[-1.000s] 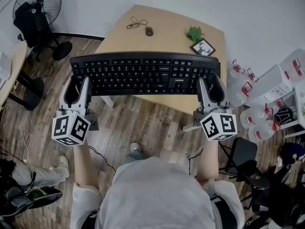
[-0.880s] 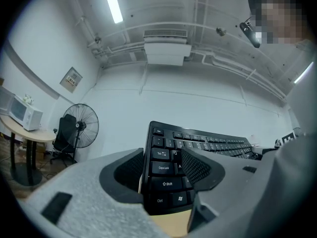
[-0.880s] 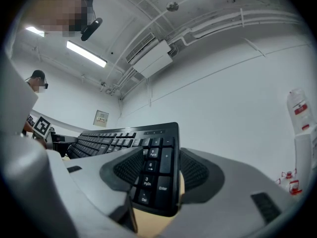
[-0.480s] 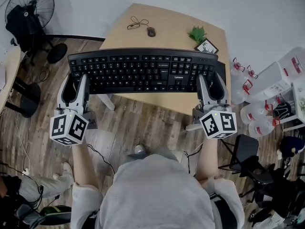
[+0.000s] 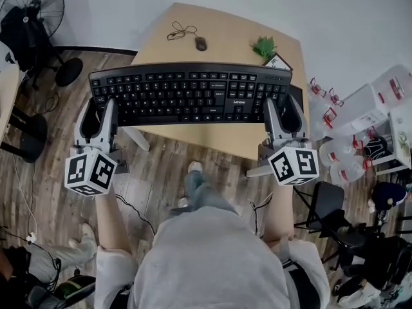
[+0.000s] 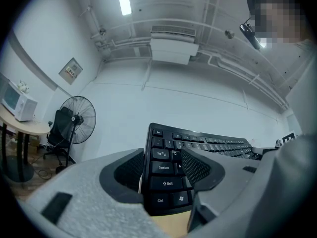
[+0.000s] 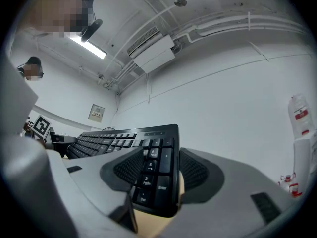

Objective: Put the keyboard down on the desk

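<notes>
A black keyboard point(image 5: 190, 94) hangs level over the near half of the tan desk point(image 5: 225, 34), held at both ends. My left gripper point(image 5: 98, 108) is shut on its left end, where the Caps Lock and Shift keys point(image 6: 166, 175) show between the jaws of this left gripper point(image 6: 163, 171). My right gripper point(image 5: 282, 108) is shut on the keyboard's right end; the number pad point(image 7: 151, 175) lies between the jaws of this right gripper point(image 7: 157, 175). From these views I cannot tell whether the keyboard touches the desk.
At the desk's far side lie a mouse point(image 5: 201, 42) with its coiled cable point(image 5: 175, 31), a small green plant point(image 5: 264, 46) and a framed picture point(image 5: 278, 62). A fan point(image 5: 32, 8) stands at the left. Water bottles point(image 5: 347, 153) and a black chair point(image 5: 328, 211) are at the right.
Both grippers have kept their hold on the keyboard and carried it slightly left and farther over the desk. The person's foot has stepped forward under it.
</notes>
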A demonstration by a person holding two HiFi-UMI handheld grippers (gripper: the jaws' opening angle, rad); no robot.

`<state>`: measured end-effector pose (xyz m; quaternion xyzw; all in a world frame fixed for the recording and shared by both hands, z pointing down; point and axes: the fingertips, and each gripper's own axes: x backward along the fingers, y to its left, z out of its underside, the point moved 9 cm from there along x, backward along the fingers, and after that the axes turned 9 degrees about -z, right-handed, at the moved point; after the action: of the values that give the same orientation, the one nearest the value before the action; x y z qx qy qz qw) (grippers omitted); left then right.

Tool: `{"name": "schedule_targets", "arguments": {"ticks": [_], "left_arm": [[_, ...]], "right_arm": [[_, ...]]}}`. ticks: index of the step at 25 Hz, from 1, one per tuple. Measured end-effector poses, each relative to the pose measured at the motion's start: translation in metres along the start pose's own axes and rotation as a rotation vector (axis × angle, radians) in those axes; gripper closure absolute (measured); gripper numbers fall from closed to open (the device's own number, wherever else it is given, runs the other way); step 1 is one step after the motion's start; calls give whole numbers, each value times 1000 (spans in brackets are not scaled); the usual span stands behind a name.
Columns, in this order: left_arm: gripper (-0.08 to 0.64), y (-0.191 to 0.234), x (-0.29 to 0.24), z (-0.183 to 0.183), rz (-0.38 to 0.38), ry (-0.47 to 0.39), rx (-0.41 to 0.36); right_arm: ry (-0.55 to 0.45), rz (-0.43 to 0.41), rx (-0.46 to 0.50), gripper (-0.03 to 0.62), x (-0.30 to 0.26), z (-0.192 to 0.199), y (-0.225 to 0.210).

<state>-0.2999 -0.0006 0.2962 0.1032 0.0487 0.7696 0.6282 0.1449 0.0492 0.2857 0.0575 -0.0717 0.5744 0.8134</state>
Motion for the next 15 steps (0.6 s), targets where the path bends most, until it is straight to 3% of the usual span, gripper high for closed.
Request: {"name": "schedule_targets", "arguments": {"ticks": [15], "left_arm": [[322, 13, -132, 9, -21, 39, -13]], "right_arm": [[34, 1, -38, 373, -122, 29, -60]]}}
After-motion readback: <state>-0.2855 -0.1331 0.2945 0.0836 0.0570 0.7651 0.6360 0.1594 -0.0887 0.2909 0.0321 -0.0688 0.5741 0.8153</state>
